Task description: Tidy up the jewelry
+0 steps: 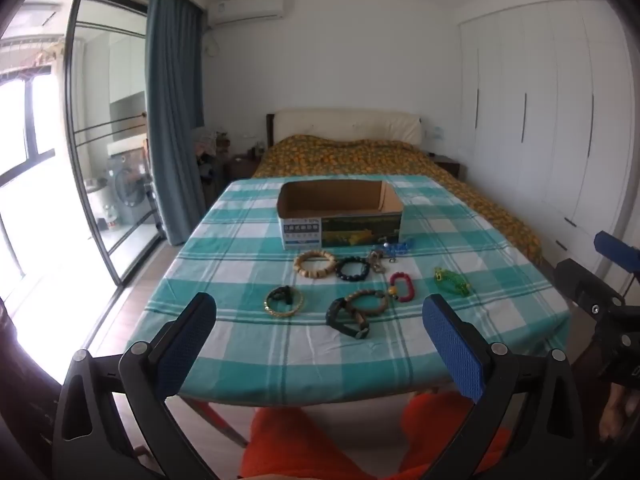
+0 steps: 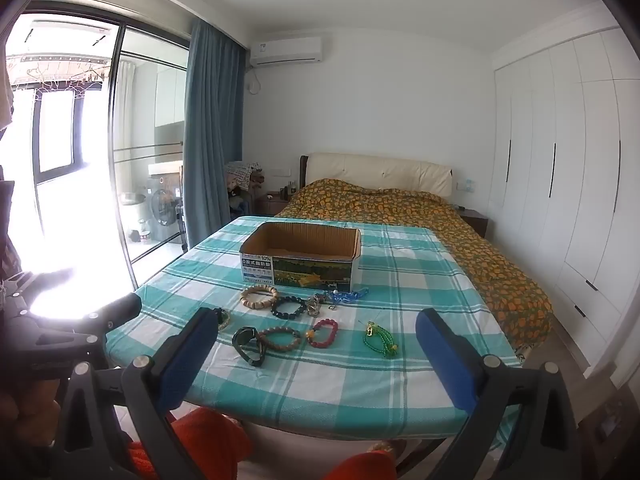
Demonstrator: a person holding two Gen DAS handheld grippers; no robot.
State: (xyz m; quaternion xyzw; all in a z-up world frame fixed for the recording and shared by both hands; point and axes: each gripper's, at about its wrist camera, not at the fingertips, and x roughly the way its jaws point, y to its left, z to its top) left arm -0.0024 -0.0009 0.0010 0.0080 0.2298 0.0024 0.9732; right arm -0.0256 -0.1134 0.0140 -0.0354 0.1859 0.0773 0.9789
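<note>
— Two sets of fingers, both mine, both held back off the near edge of the worktop (image 1: 248, 364). My left fingers (image 1: 320, 344) are spread wide with nothing between the blue pads; my right fingers (image 2: 316, 356) are spread just as wide and just as bare.

— And the surface?

— A teal-and-white checked cloth (image 2: 420, 280) covers it. An open cardboard box (image 1: 340, 214) sits at twelve o'clock in the middle, and the jewelry lies in front of it, toward me. Just before the box: a pale wooden bead bracelet (image 1: 315, 264), a dark bead bracelet (image 1: 353, 269) touching it at three o'clock, a metal trinket (image 1: 376, 262), then a blue piece (image 1: 396, 249) by the box's right corner. Nearer me: a gold bangle (image 1: 283, 301) at nine o'clock, a black watch (image 1: 347, 320) overlapping a brown bead bracelet (image 1: 366, 301), a red bead bracelet (image 1: 402, 287), and a green beaded piece (image 1: 452, 280) out at three o'clock, apart from the rest.

— The room?

— A bed (image 2: 400, 204) with an orange-patterned cover lies beyond the worktop at twelve. White wardrobe doors (image 2: 560, 140) stand at three, a blue curtain (image 2: 212, 140) and glass sliding doors (image 1: 108, 140) at nine, and an air conditioner (image 2: 286, 51) hangs high on the far wall.
</note>
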